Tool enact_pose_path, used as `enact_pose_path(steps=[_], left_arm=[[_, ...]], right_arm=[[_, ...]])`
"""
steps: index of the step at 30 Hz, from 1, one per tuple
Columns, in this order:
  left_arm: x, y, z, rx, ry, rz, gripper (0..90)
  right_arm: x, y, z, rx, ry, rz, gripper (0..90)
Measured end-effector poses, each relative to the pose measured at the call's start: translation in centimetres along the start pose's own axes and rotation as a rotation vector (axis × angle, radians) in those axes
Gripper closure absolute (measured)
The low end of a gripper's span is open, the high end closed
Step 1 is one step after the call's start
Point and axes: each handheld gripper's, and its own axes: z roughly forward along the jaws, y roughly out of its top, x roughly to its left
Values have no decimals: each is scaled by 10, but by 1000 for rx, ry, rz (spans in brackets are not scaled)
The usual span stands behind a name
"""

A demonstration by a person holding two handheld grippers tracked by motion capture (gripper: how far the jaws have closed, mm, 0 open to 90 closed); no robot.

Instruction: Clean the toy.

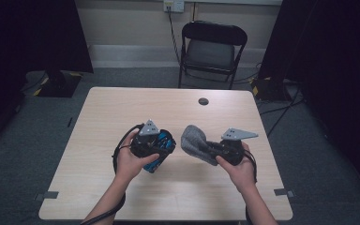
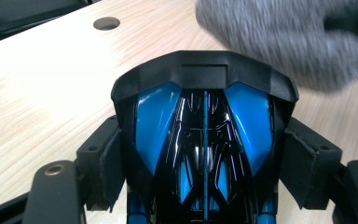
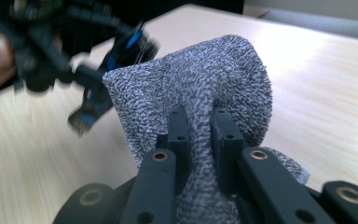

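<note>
My left gripper [image 1: 155, 146] is shut on a glossy blue and black toy car [image 1: 165, 141] and holds it just above the middle of the wooden table [image 1: 122, 108]. In the left gripper view its pads [image 2: 303, 168] press on both sides of the car [image 2: 205, 126]. My right gripper [image 1: 212, 149] is shut on a grey knitted cloth [image 1: 193, 138], which bunches up towards the car. In the right gripper view the fingertips [image 3: 179, 126] pinch a fold of the cloth [image 3: 214, 79]. The cloth [image 2: 289, 37] hangs close in front of the car, and the two are a little apart.
A round cable hole [image 1: 203, 101] is in the table near its far edge. A black folding chair [image 1: 213, 47] stands behind the table. Dark stands and curtains flank both sides, and cables lie on the floor at the right.
</note>
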Motion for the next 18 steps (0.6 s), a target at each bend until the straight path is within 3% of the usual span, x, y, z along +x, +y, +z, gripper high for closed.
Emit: enact_pose_path(steps=[5,9,12,13,18], left_arm=[[-6,3,2,-6,-17,10,255],[-13,6,4,-7,-28,33,255],[-18,7,7,-11,-41,32,255],[-18,8,8,-7,-33,51,255],[-19,7,13,7,-48,42,255]], right_arm=[[-9,8,-4,-62,-25,66,806],[-12,13,-1,-81,-34,106,806],[-12,17,3,-80,-32,111,806],[-11,18,5,-78,-31,109,806],[-5,24,11,-58,-35,72,806]])
